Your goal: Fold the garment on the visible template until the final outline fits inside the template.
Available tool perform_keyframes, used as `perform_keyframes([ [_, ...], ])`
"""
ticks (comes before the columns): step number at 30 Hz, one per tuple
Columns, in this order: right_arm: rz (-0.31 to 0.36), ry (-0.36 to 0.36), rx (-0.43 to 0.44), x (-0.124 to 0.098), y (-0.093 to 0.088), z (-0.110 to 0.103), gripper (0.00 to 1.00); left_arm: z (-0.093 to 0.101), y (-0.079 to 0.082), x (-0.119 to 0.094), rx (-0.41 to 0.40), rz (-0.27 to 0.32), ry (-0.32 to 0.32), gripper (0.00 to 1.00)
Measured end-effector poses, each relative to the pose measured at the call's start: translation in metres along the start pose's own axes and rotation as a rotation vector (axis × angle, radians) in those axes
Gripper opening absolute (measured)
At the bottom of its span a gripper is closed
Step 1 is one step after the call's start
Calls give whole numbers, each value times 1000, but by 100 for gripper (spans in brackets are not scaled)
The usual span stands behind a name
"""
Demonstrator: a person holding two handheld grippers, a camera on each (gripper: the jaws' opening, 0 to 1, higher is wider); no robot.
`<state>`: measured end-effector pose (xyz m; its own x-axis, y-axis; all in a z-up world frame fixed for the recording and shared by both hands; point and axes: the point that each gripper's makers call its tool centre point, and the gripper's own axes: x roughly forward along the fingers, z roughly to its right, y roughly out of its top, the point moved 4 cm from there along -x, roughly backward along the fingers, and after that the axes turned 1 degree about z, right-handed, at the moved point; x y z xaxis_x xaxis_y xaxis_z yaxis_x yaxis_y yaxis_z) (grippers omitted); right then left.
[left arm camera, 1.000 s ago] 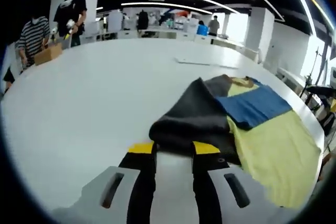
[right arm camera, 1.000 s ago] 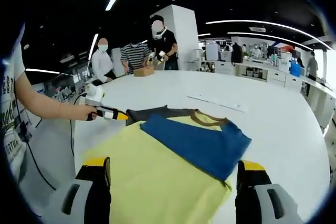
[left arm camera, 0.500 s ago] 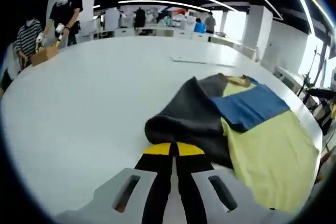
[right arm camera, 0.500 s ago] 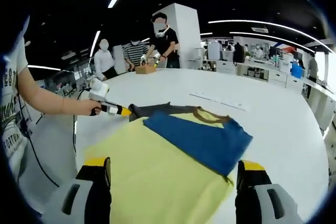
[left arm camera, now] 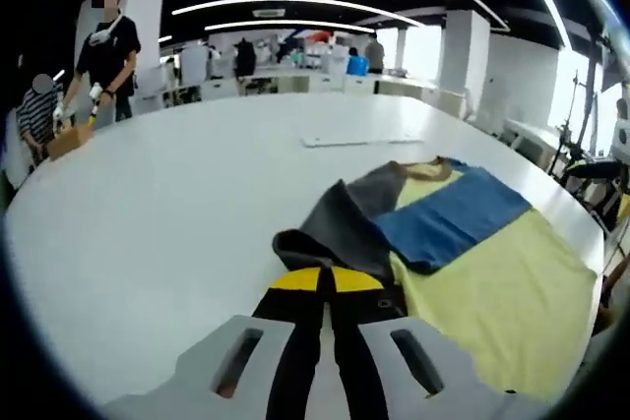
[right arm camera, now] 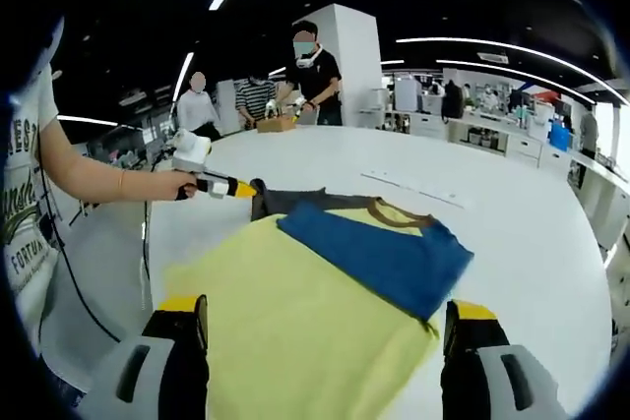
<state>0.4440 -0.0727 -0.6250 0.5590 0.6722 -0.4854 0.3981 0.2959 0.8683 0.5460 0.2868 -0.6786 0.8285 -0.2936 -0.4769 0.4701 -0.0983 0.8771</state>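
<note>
On the white bench [left arm camera: 148,204], the left gripper [left arm camera: 322,280] clenches the shirt's [right arm camera: 305,312] grey sleeve [left arm camera: 330,233] to fold it inward, while the right gripper [right arm camera: 320,327] waits with jaws released.

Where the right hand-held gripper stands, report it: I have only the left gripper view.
Observer: The right hand-held gripper hangs over the yellow body of the T-shirt, jaws wide open, gripping nothing.
Operator: Now describe my left one from that side.
Observer: The left hand-held gripper is shut on the gray sleeve at the T-shirt's far corner, held out by a person's hand.
</note>
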Motion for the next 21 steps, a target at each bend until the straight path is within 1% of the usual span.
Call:
perform_keyframes([
  [6,-3,-7,7,-4,-4,-3,99,13,18,3,-10,41,-30,0],
  [8,3,-2,9,-4,-4,-5,99,21,25,4,17,53,-44,0],
  [10,1,-1,9,-5,-6,-7,99,28,29,6,49,53,-54,0],
  [12,3,2,15,-5,-6,-8,99,36,34,9,58,62,-73,0],
  [15,6,8,17,-5,-8,-9,99,47,38,13,65,70,-92,0],
  [18,17,14,10,-6,-7,-11,99,58,40,20,86,65,-116,0],
  [21,34,16,12,-8,-6,-12,99,73,42,26,102,66,-142,0],
])
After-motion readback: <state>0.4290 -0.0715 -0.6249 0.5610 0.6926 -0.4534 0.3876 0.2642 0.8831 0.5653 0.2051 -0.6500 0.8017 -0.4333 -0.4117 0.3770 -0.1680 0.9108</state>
